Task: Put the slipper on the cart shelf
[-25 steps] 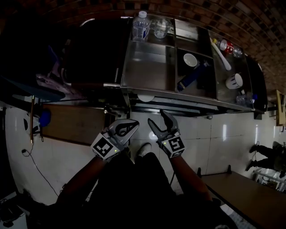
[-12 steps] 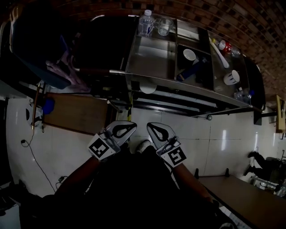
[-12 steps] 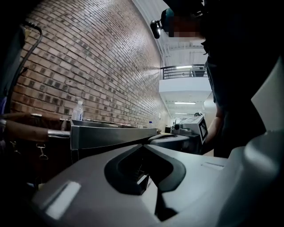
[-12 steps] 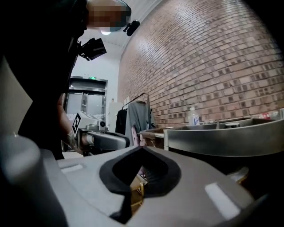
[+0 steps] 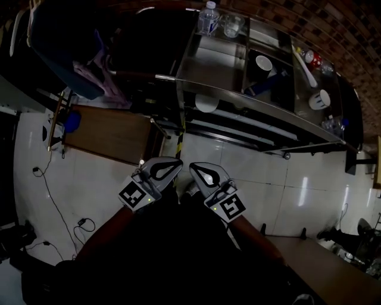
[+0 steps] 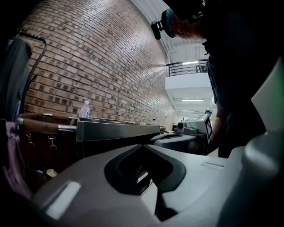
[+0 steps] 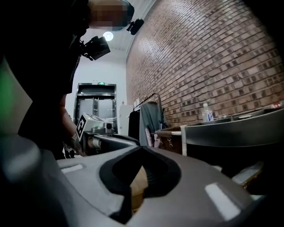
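Observation:
The steel cart (image 5: 196, 74) stands ahead, against the brick wall. A pale rounded thing (image 5: 206, 102) lies on its lower shelf, half hidden under the top tray; I cannot tell whether it is the slipper. Both grippers hang side by side over the white floor, short of the cart. My left gripper (image 5: 179, 161) is shut with nothing in it, its tips meeting in the left gripper view (image 6: 143, 145). My right gripper (image 5: 191, 166) is shut and empty too (image 7: 142, 148). A white shoe (image 5: 190, 190) of the person shows just below the grippers.
The cart's top tray holds a water bottle (image 5: 208, 14), a glass (image 5: 232, 25), a white bowl (image 5: 264, 62) and a cup (image 5: 319, 98). A clothes rack with hanging garments (image 5: 89, 65) stands left of the cart, beside a brown board (image 5: 107, 134). Cables (image 5: 59, 205) trail at left; a bench (image 5: 321, 262) stands lower right.
The right gripper's jaws, open a second ago, have closed on nothing. Both grippers have drawn back from the cart, and the cart now sits further up and right in the head view.

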Demonstrator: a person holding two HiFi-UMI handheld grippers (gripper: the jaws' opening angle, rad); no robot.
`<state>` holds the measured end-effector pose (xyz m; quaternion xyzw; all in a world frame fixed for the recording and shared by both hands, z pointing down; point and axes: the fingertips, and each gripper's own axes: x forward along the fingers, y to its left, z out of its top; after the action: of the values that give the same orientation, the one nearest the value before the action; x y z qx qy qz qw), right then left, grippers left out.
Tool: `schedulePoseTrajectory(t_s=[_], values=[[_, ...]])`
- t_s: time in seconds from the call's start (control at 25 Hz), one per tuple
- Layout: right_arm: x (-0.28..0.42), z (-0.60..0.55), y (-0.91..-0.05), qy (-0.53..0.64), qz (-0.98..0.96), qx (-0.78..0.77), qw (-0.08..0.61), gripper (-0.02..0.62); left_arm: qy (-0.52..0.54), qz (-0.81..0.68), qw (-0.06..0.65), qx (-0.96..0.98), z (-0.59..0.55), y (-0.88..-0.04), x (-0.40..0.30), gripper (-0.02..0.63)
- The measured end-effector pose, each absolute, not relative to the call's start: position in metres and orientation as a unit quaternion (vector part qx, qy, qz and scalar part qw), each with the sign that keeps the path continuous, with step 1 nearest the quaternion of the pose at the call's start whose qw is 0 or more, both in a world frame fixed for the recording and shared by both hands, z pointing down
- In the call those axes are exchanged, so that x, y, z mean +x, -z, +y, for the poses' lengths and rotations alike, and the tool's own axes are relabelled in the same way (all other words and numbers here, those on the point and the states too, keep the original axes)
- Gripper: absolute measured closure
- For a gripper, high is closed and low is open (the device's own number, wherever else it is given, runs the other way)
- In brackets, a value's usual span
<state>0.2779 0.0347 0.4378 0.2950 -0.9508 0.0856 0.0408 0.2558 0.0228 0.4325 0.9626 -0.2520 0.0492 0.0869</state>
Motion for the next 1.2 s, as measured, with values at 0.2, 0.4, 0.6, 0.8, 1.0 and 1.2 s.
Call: schedulePoseTrajectory(t_s=[0.2, 0.4, 0.6, 0.8, 1.0, 1.2], values=[[0.262, 0.043, -0.437, -0.076, -0.958, 0.274, 0.038, 0.595, -0.056, -0.255, 0.083, 0.962, 0.036, -0.432, 0.246, 0.601], [0.23, 0.041, -0.439, -0.083, -0.958, 0.27, 0.042, 0.595, -0.057, -0.259, 0.067, 0.962, 0.034, -0.434, 0.213, 0.601], [0.182, 0.033, -0.444, -0.077, -0.955, 0.281, 0.052, 0.595, -0.049, -0.252, 0.069, 0.964, 0.031, -0.441, 0.162, 0.601], [0.119, 0.022, -0.449, -0.105, -0.944, 0.31, 0.054, 0.595, -0.039, -0.239, 0.072, 0.968, 0.02, -0.439, 0.095, 0.601], [0.049, 0.012, -0.455, -0.117, -0.933, 0.335, 0.063, 0.595, -0.024, -0.218, 0.087, 0.972, 0.007, -0.44, 0.021, 0.601], [-0.005, 0.008, -0.458, -0.129, -0.918, 0.372, 0.054, 0.595, -0.024, -0.19, 0.093, 0.977, 0.001, -0.442, -0.035, 0.601]])
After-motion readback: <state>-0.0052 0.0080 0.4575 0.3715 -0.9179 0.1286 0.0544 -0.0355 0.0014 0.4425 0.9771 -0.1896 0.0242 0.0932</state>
